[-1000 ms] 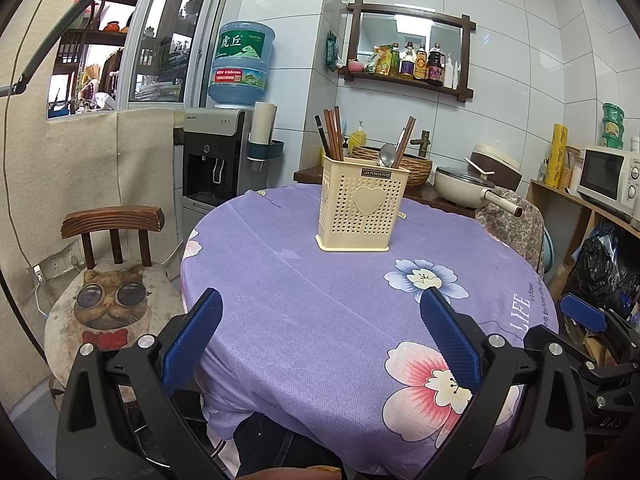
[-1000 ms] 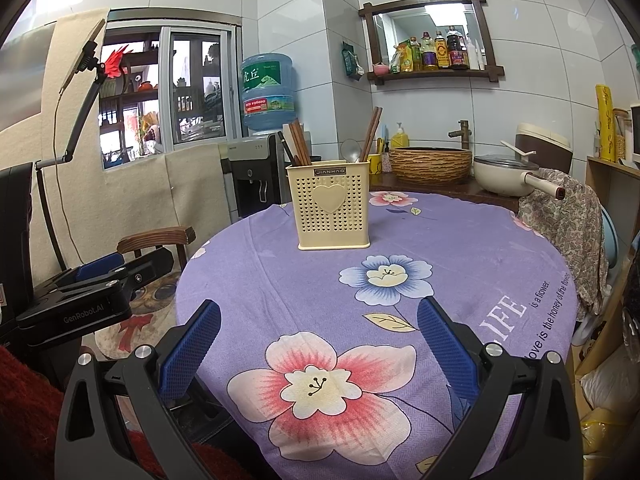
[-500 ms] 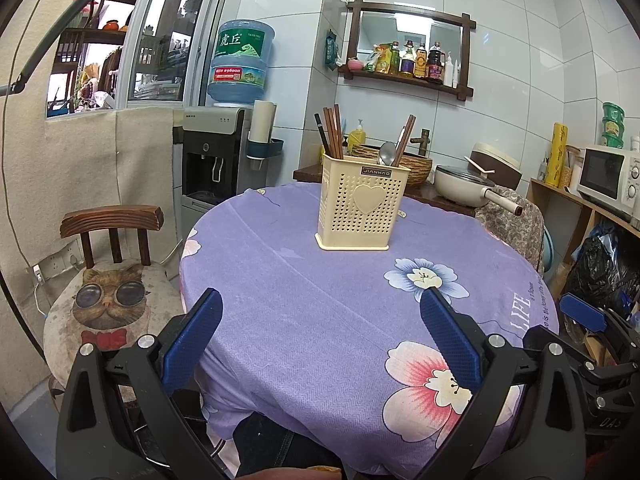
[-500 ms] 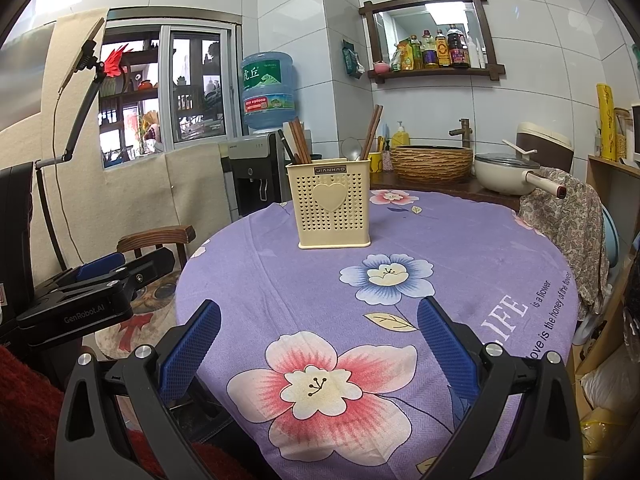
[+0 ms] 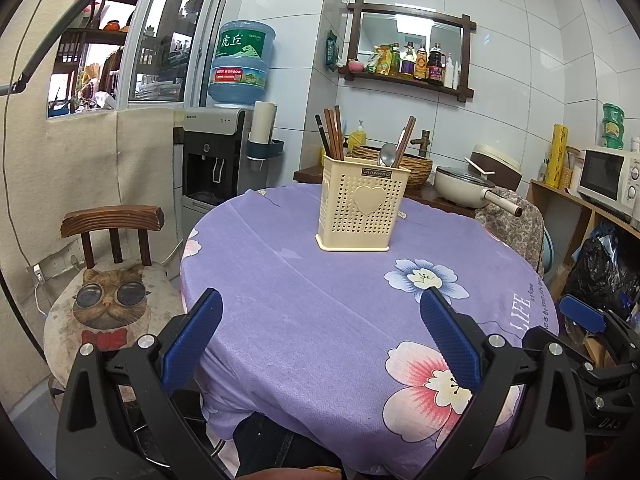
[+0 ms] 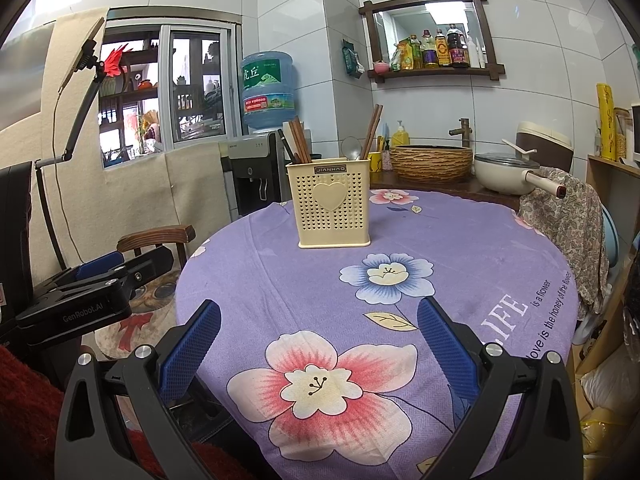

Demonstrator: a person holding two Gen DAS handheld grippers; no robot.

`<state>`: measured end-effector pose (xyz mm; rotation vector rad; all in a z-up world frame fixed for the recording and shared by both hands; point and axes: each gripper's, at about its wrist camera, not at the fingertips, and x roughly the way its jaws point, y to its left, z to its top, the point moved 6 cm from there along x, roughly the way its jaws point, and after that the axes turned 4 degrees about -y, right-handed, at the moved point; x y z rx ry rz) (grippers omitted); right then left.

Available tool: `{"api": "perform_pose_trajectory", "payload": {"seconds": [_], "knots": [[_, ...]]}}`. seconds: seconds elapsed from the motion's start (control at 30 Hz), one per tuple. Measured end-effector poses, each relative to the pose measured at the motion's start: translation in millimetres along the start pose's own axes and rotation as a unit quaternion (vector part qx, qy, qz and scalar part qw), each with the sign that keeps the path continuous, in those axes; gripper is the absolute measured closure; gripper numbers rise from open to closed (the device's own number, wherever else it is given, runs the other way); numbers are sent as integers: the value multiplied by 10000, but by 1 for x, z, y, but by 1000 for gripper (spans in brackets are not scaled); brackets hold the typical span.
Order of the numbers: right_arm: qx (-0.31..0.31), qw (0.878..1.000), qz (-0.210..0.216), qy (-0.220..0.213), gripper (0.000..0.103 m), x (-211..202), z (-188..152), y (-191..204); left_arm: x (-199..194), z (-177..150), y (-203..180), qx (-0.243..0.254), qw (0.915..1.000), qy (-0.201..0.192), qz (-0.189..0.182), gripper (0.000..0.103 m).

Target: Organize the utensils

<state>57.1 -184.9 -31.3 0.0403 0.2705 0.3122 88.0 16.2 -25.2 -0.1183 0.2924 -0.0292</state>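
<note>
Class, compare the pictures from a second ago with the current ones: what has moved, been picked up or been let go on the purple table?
Nothing has visibly changed. The cream utensil holder stands in the same spot with its chopsticks and spoon, and the left tool and right tool stay open and empty at the near edge of the table.

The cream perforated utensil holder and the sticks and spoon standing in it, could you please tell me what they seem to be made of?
The cream perforated utensil holder looks like matte moulded plastic: even colour, rows of punched holes, a raised heart. The dark brown chopsticks look like wood, though lacquer or plastic is possible. The grey spoon seems to be polished metal, given its shine.
</note>
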Motion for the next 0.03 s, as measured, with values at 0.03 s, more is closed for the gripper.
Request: {"api": "perform_pose_trajectory", "payload": {"seconds": [0.03], "knots": [[-2, 10000, 0, -1, 6, -1, -1, 1, 0, 0, 1, 0, 10000, 1, -3, 6]]}}
